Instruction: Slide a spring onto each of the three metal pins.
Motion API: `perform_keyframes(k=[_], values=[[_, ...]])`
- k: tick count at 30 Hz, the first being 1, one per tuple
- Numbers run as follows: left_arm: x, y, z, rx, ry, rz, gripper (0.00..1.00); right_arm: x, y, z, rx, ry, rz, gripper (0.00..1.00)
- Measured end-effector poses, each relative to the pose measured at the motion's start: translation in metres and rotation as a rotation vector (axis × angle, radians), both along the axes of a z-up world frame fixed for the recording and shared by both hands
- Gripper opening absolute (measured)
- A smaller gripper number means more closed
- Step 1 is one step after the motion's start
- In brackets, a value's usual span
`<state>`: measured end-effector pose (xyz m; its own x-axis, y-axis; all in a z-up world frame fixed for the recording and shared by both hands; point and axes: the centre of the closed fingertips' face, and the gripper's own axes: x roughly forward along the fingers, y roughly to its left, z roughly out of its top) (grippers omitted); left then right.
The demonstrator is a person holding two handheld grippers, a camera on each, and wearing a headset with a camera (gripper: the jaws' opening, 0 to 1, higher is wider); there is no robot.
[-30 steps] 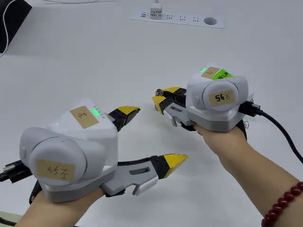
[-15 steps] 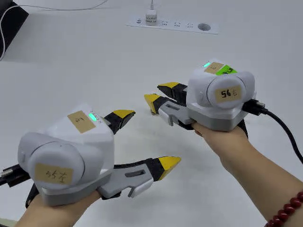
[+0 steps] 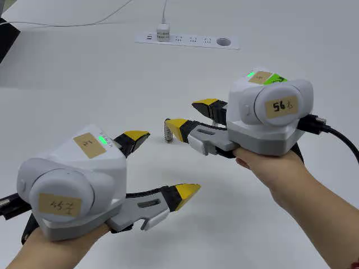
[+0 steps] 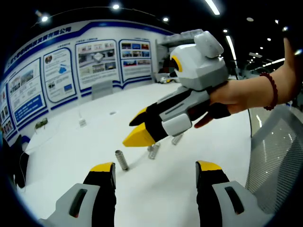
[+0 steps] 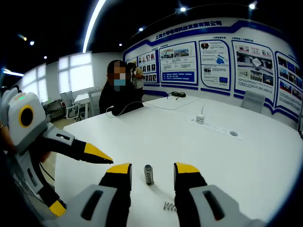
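Observation:
A short metal pin with a spring on it (image 3: 167, 132) stands upright on the white table (image 3: 84, 84), just off the lower jaw tip of my right gripper (image 3: 189, 115). In the right gripper view that pin (image 5: 148, 174) stands just ahead of the gap in the open right gripper (image 5: 152, 169), and a loose spring (image 5: 168, 206) lies nearer, low between the jaws. My left gripper (image 3: 162, 165) hovers open and empty at the lower left. In the left gripper view, three small coiled pieces (image 4: 121, 160) (image 4: 153, 150) (image 4: 177, 138) stand beyond my left gripper (image 4: 155, 168), under the right gripper (image 4: 180, 109).
A white power strip (image 3: 185, 40) with a plugged-in adapter (image 3: 162, 32) and its cable lies at the table's far side. A black cable (image 3: 336, 140) trails from the right gripper. A person (image 5: 118, 90) sits at the far end of the table.
My right gripper's jaws have spread apart and drawn back a little. The pin with its spring, earlier at the jaw tips, now stands free on the table. The head camera has tilted.

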<state>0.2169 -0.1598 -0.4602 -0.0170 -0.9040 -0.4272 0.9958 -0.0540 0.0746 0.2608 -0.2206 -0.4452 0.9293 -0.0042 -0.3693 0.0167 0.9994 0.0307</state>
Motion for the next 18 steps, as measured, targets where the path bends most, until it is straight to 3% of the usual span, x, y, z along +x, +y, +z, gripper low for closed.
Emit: perform_keyframes(k=[8, 18], values=[[0.000, -0.007, -0.002, 0.008, -0.018, -0.028, 0.67, -0.020, -0.010, 0.003, 0.031, 0.001, -0.038, 0.40], [0.006, -0.019, -0.009, 0.026, -0.038, -0.038, 0.57, -0.045, -0.020, 0.002, 0.017, 0.016, -0.065, 0.45]])
